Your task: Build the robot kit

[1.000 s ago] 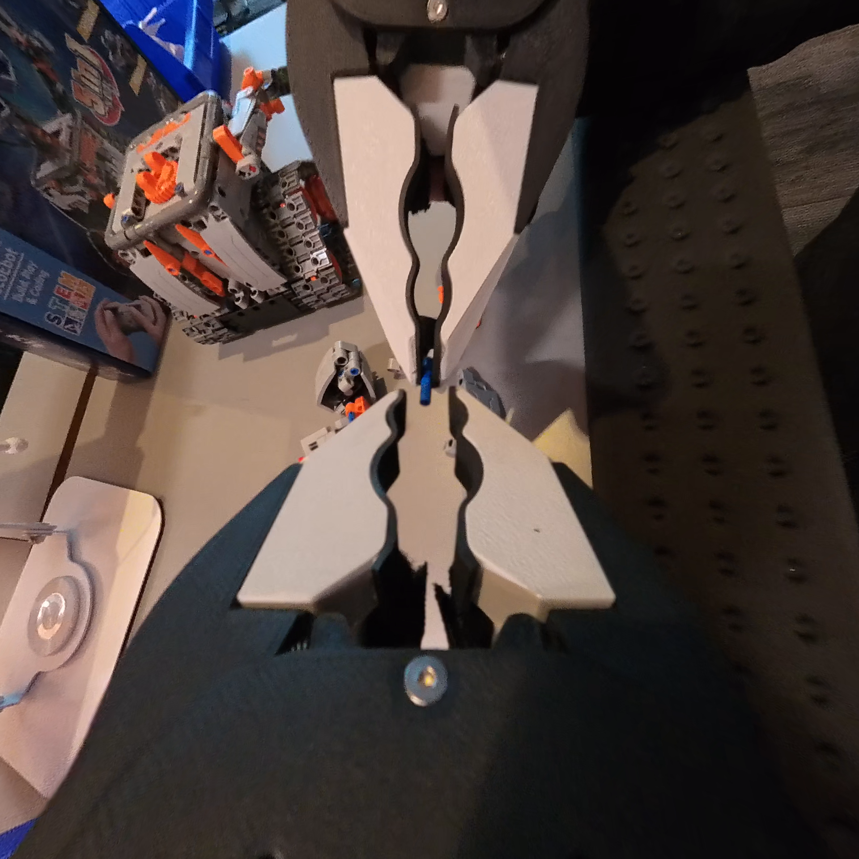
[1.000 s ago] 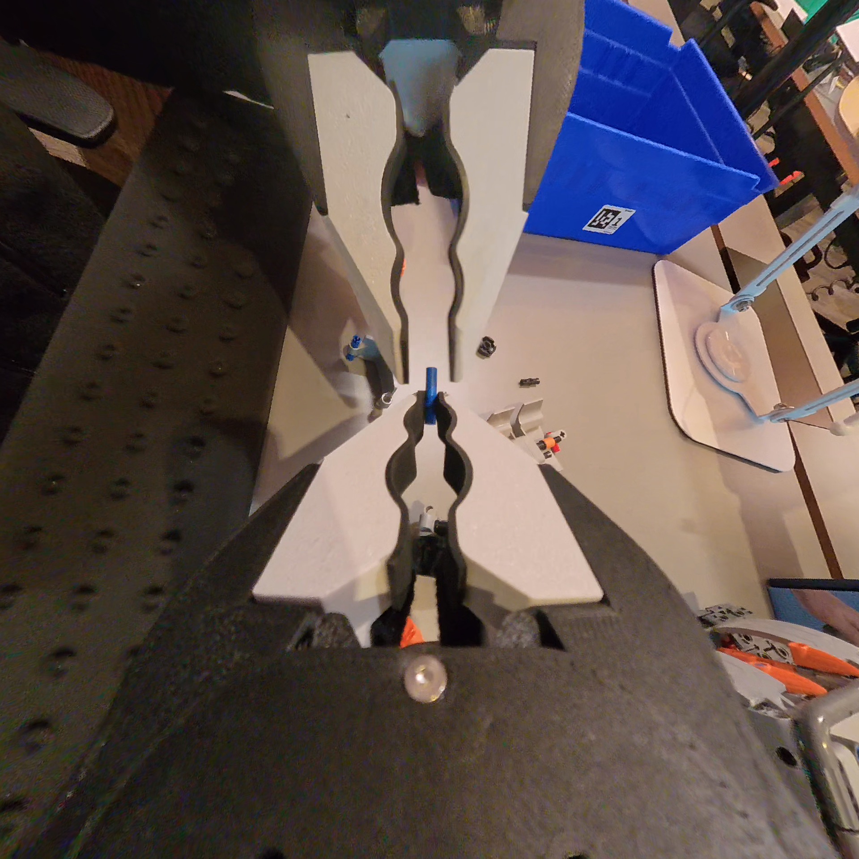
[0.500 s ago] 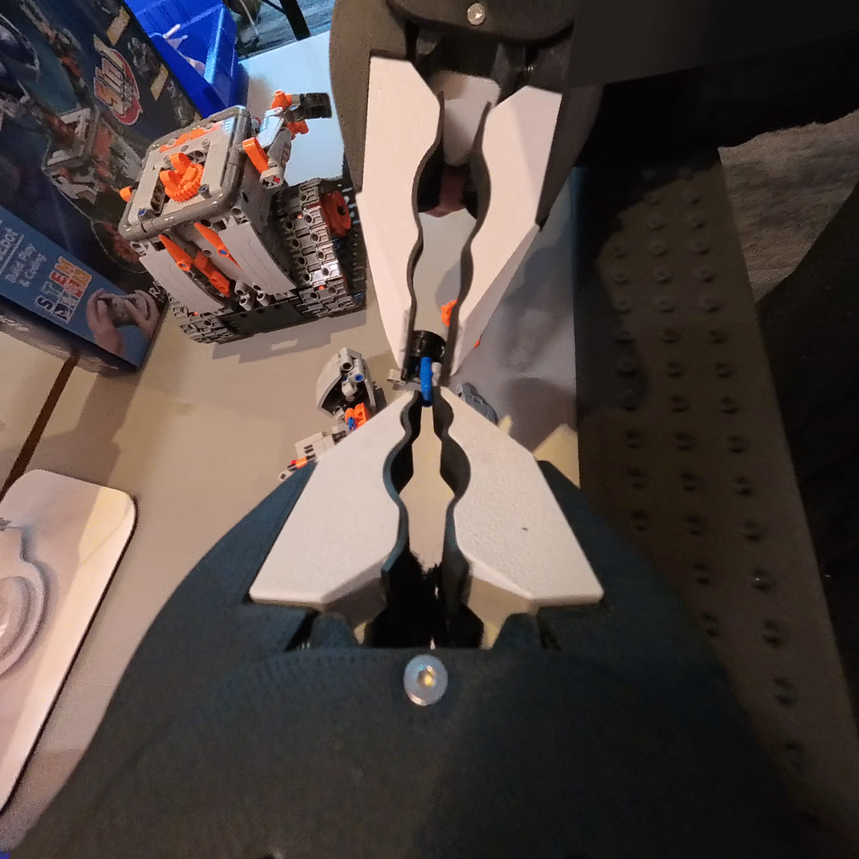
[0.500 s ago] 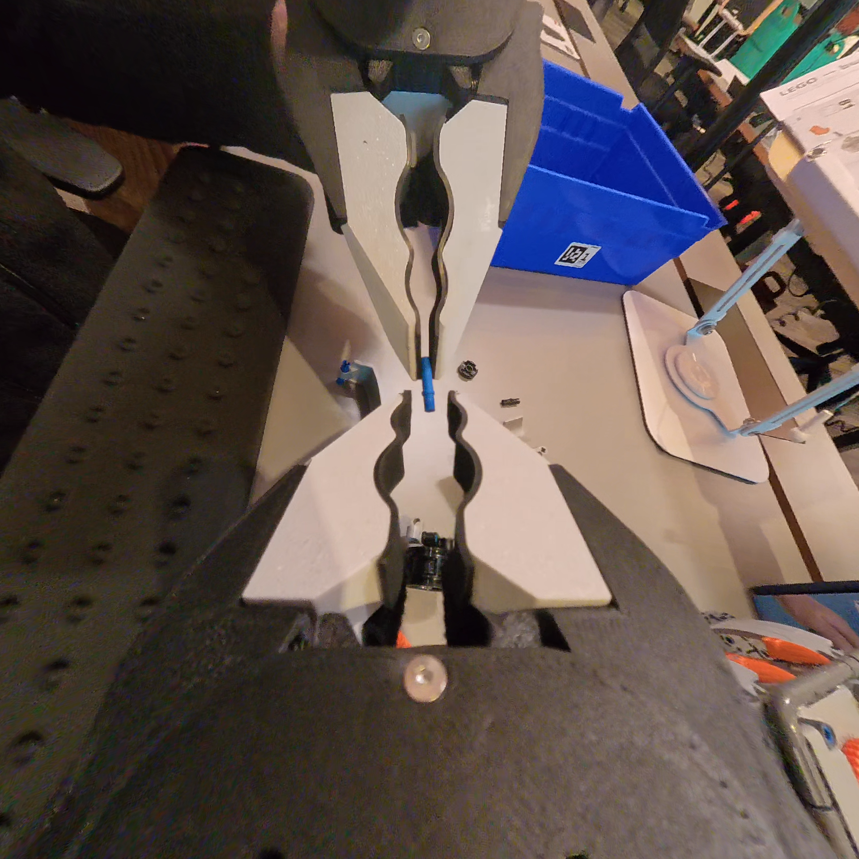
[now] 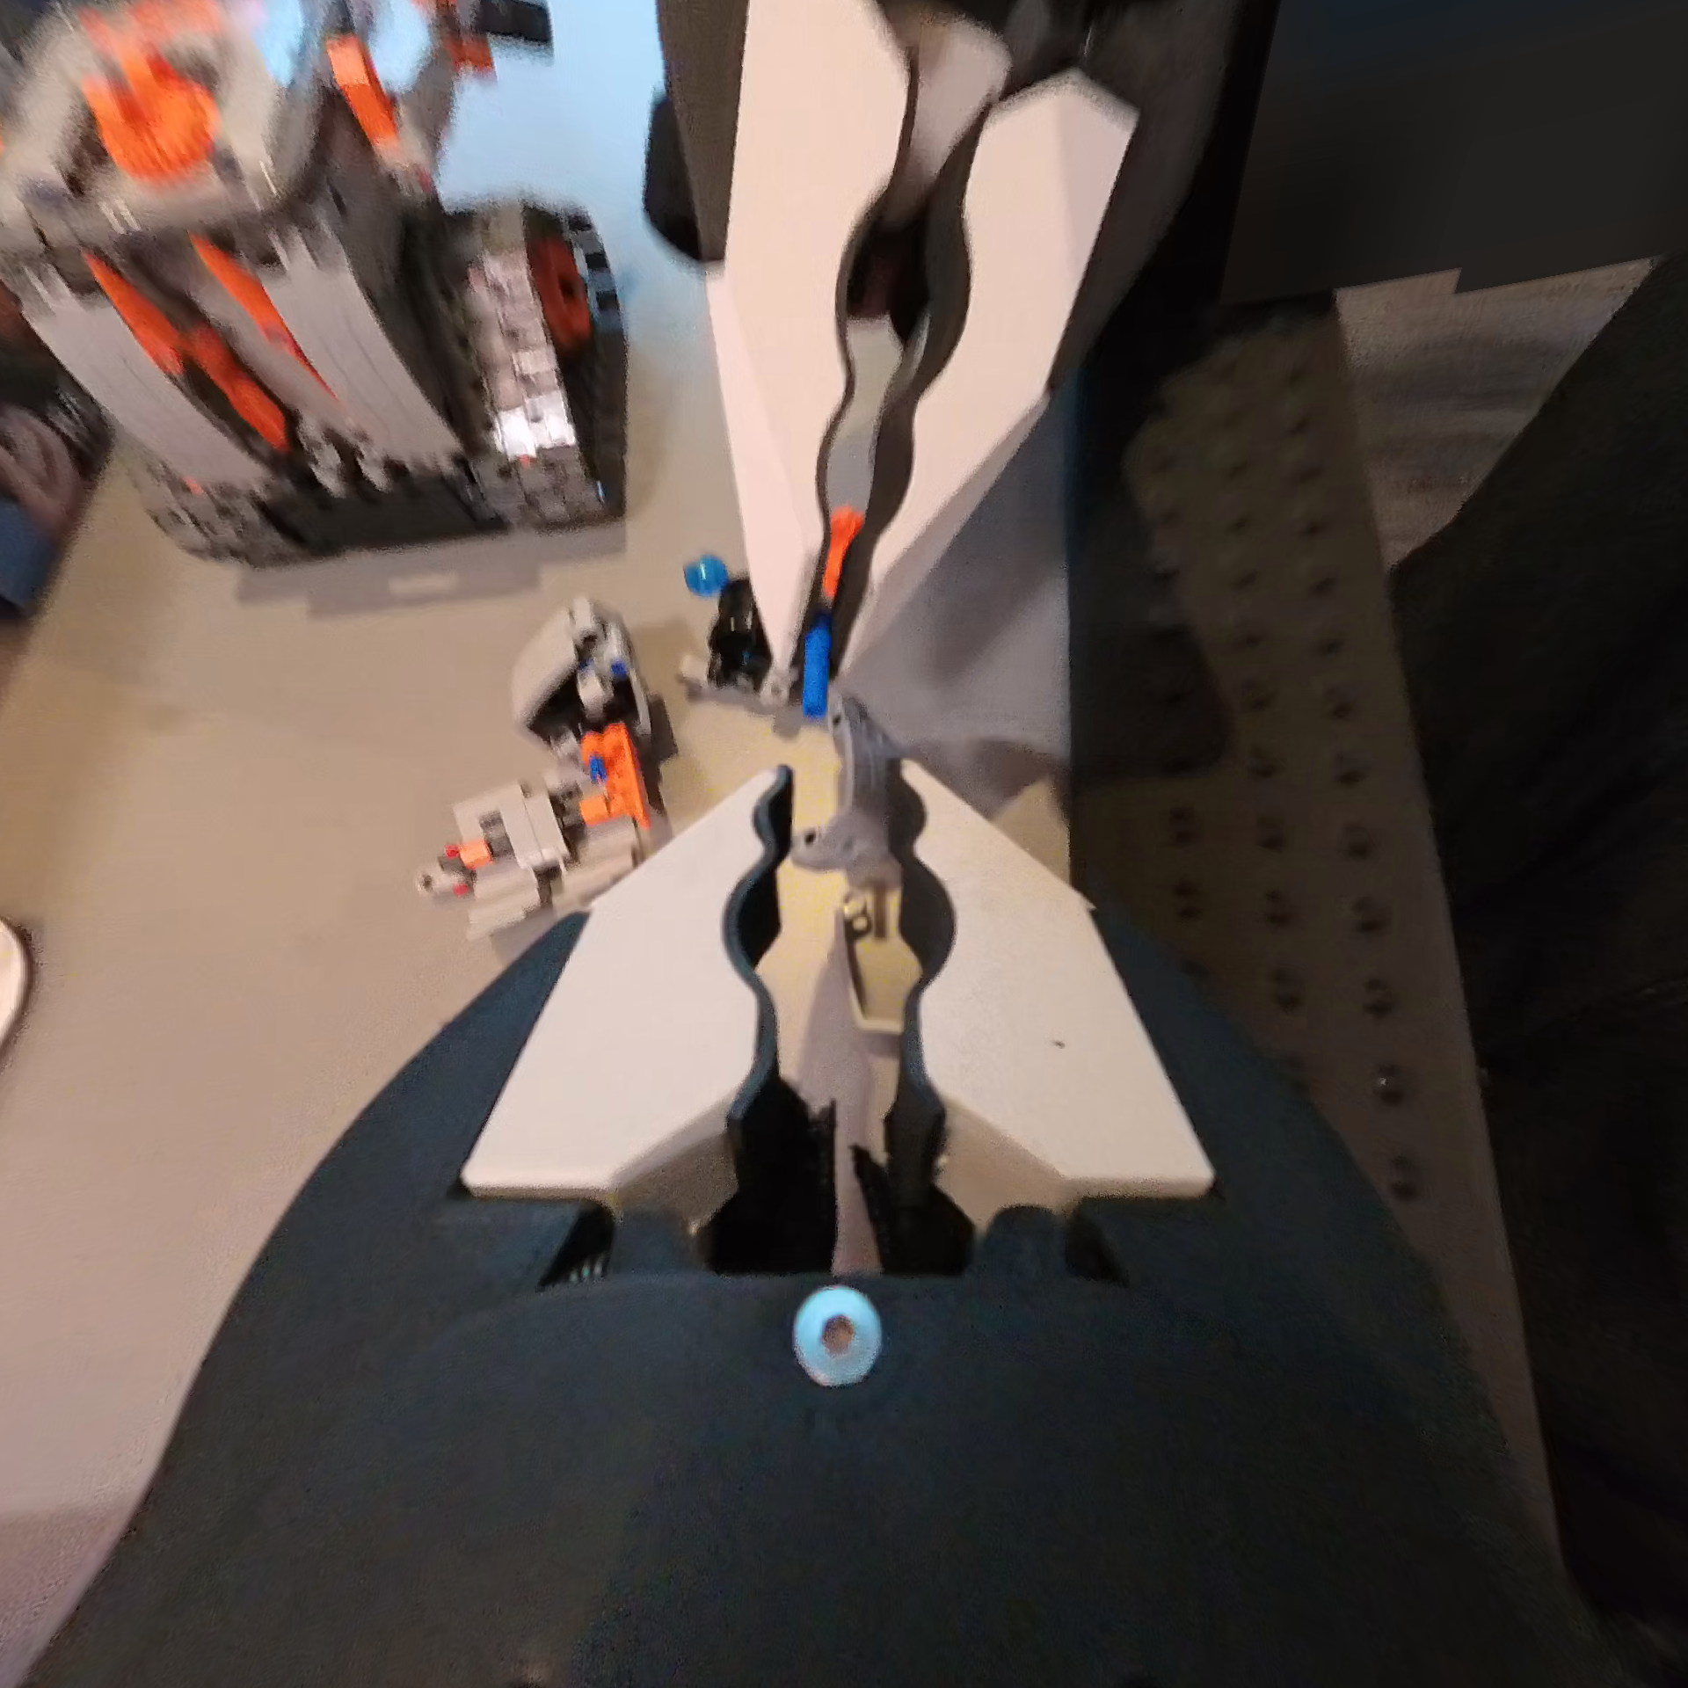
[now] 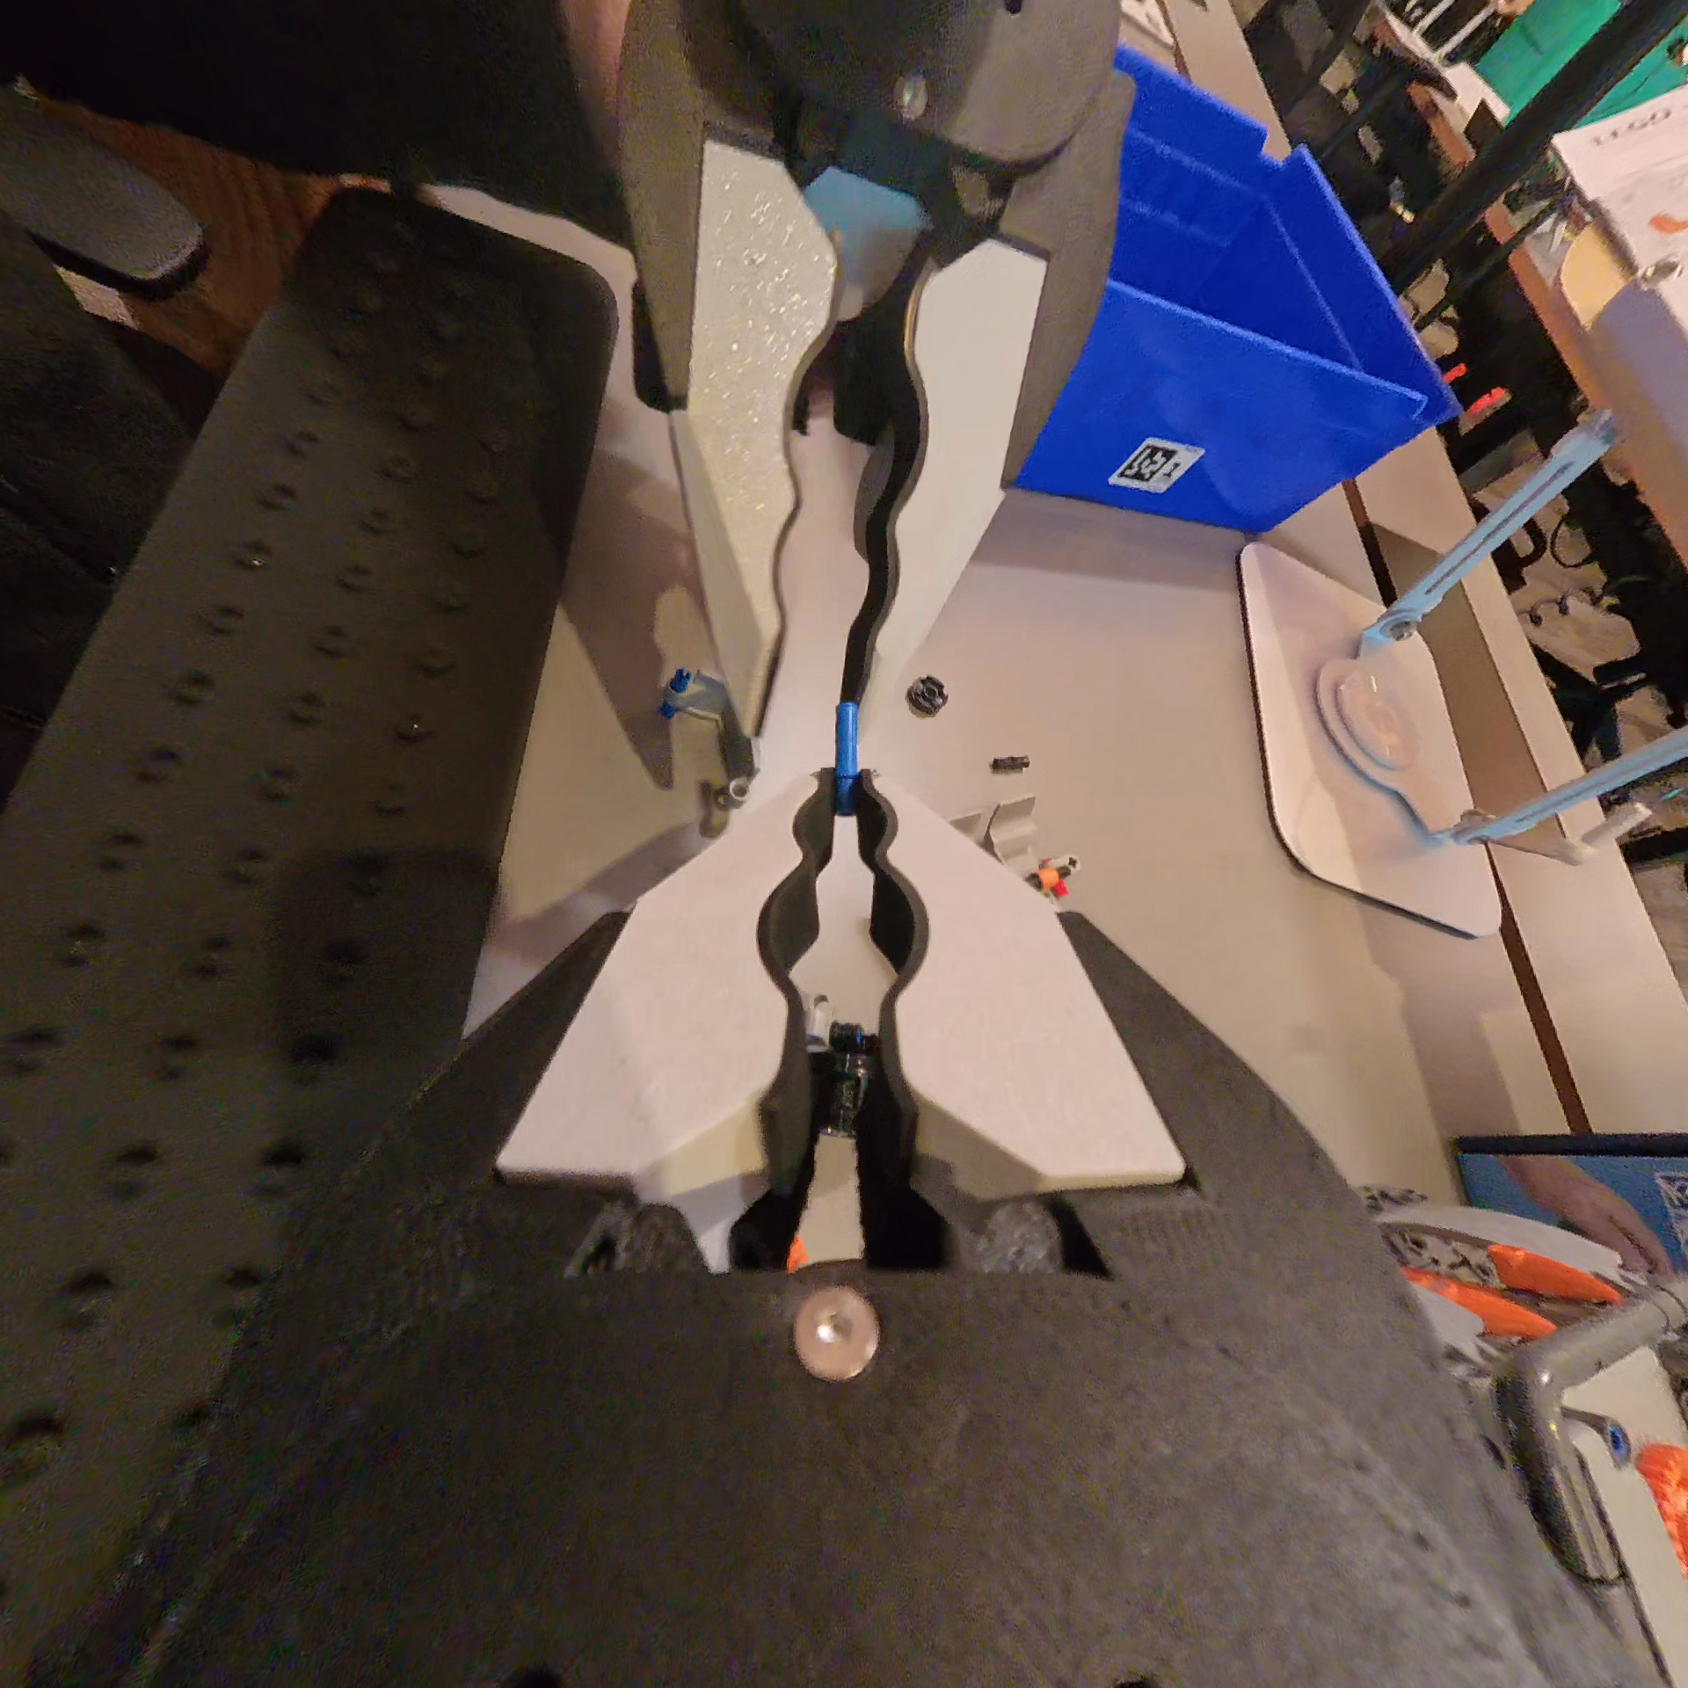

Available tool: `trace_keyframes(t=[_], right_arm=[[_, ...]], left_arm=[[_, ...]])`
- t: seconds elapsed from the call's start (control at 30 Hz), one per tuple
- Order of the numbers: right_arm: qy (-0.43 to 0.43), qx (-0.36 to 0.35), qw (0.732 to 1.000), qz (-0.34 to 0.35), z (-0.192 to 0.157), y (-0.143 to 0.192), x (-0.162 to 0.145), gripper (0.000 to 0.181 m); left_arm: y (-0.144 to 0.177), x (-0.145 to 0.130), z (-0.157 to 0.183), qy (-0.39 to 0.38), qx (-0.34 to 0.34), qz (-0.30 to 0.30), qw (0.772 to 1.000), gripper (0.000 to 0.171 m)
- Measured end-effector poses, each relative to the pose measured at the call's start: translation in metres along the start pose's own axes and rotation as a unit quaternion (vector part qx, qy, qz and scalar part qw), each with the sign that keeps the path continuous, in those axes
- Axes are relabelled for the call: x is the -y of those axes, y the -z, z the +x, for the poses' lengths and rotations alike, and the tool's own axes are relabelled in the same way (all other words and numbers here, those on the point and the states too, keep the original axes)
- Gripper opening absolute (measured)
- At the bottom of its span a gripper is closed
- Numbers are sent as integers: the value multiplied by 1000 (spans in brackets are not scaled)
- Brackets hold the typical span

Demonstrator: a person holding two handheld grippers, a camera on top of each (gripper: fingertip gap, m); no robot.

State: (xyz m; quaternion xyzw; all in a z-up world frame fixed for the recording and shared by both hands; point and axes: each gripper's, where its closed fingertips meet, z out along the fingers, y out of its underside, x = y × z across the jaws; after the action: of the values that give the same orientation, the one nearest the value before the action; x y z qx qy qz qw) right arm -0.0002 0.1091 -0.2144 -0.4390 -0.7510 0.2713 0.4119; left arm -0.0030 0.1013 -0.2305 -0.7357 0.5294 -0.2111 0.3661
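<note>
Blue pin (image 6: pixel 846 765) sits pinched at its lower end in the right gripper (image 6: pixel 845 787), pointing to 12 o'clock at the parted, empty left gripper (image 6: pixel 813 703) opposite, above the table (image 6: pixel 1123 767).

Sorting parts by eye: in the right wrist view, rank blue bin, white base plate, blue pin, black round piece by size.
1. blue bin
2. white base plate
3. blue pin and black round piece: look alike, unranked
</note>
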Motion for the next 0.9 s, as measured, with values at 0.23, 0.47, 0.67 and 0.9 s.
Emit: trace_keyframes(t=[0.23, 0.47, 0.67, 0.9], right_arm=[[5, 9, 999, -30, -4, -6, -12, 1], [5, 13, 999, -35, -6, -8, -14, 2], [-18, 3, 1000, -18, -1, -3, -9, 1], [-52, -25, 998, 28, 8, 7, 6, 1]], left_arm=[[-24, -69, -1, -2, 2, -175, 984, 34], [-28, -69, 3, 4, -20, -167, 986, 0], [-8, -20, -11, 48, 17, -4, 999, 0], [21, 27, -10, 143, -27, 202, 969, 0]])
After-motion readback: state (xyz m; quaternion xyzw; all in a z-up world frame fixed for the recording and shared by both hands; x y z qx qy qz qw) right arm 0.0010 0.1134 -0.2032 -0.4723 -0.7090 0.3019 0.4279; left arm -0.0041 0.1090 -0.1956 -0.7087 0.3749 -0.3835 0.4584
